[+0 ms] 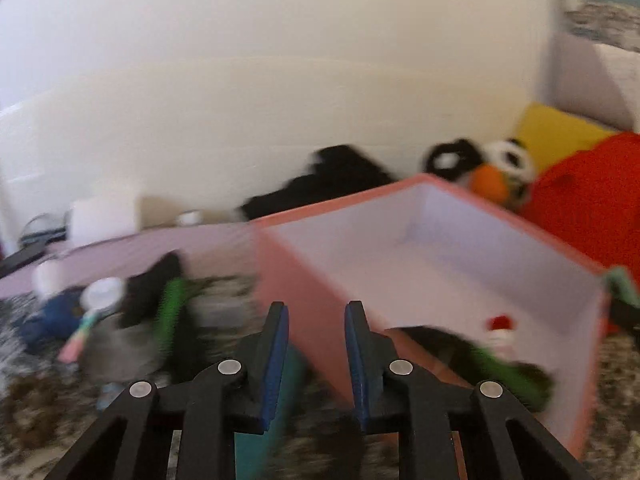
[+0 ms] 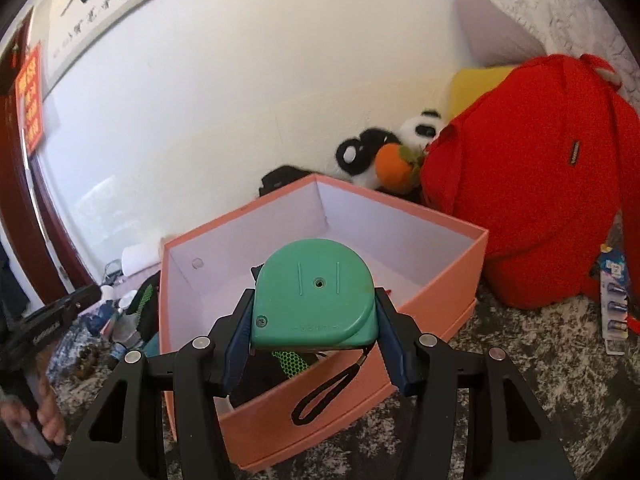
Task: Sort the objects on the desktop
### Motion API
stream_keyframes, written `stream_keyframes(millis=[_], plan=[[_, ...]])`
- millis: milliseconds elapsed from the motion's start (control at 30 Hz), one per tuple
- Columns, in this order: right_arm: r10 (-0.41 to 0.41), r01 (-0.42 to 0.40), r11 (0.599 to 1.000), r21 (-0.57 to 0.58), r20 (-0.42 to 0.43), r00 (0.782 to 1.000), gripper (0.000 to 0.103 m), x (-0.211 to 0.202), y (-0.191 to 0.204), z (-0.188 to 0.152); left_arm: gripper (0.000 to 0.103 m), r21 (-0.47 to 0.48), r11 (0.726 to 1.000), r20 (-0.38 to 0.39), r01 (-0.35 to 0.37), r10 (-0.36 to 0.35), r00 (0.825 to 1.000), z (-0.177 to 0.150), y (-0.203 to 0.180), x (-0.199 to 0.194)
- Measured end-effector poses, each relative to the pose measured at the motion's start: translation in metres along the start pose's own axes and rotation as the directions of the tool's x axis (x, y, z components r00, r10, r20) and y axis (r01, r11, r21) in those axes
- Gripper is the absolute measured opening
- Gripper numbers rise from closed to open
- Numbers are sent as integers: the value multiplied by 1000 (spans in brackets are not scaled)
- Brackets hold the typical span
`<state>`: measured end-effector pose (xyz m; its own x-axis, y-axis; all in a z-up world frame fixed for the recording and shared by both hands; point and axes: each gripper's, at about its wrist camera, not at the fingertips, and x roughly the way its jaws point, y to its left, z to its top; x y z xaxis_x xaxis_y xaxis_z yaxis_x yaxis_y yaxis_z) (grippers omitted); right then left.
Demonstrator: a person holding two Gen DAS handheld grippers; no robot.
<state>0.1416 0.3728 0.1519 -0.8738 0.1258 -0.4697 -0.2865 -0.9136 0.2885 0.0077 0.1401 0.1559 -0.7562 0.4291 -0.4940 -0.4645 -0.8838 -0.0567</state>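
Note:
A pink box (image 2: 360, 396) with a white inside stands open on the mottled desktop; it also shows in the blurred left wrist view (image 1: 304, 300). My right gripper (image 2: 314, 320) is shut on a green tape measure (image 2: 316, 296) and holds it over the box's near edge, its black wrist loop (image 2: 324, 396) hanging down the front wall. A black and green mesh item (image 2: 288, 364) lies inside the box. My left gripper (image 1: 316, 312) is open and empty, just left of the box's near corner. A pile of small objects (image 1: 116, 312) lies left of the box.
A red backpack (image 2: 536, 208) stands right of the box, with a panda plush (image 2: 384, 152) and a yellow pillow (image 2: 476, 84) behind. A battery pack (image 2: 614, 304) lies at the far right. A white wall backs the desk. A teal item (image 1: 260, 420) lies below the left gripper.

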Motion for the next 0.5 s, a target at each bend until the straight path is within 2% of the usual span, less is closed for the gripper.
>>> stream_keyframes(millis=[67, 100, 167, 200, 233, 267, 333, 367, 433, 500], plan=[[22, -22, 999, 27, -18, 1000, 59, 8, -2, 5, 24, 39, 999, -2, 34, -33, 999, 8, -25, 5], [29, -28, 999, 21, -34, 999, 59, 14, -2, 7, 27, 53, 997, -11, 59, -58, 998, 13, -36, 10], [31, -31, 1000, 6, -64, 997, 59, 24, -1, 10, 63, 78, 989, -32, 127, -125, 992, 22, -58, 23], [27, -28, 1000, -4, -76, 997, 61, 27, 1, 10, 92, 88, 988, -37, 130, -127, 991, 23, -65, 28], [-7, 5, 1000, -27, -75, 997, 71, 29, 2, 9, 96, 98, 991, -25, 96, -94, 995, 21, -69, 29], [-43, 39, 998, -50, -72, 996, 75, 30, 4, 7, 96, 107, 992, -12, 62, -61, 998, 18, -72, 30], [-128, 124, 987, -100, -35, 991, 98, 29, 6, 6, 96, 137, 990, 31, -21, 17, 999, 11, -69, 19], [-140, 140, 984, -109, -1, 990, 99, 24, 6, 6, 96, 149, 987, 53, -62, 55, 997, 7, -66, 14], [-115, 120, 988, -95, 57, 992, 99, 9, 6, 7, 99, 147, 982, 55, -119, 112, 992, -1, -50, 1], [-89, 95, 993, -72, 79, 993, 99, -3, 6, 8, 100, 141, 977, 49, -158, 153, 987, -10, -31, -10]])
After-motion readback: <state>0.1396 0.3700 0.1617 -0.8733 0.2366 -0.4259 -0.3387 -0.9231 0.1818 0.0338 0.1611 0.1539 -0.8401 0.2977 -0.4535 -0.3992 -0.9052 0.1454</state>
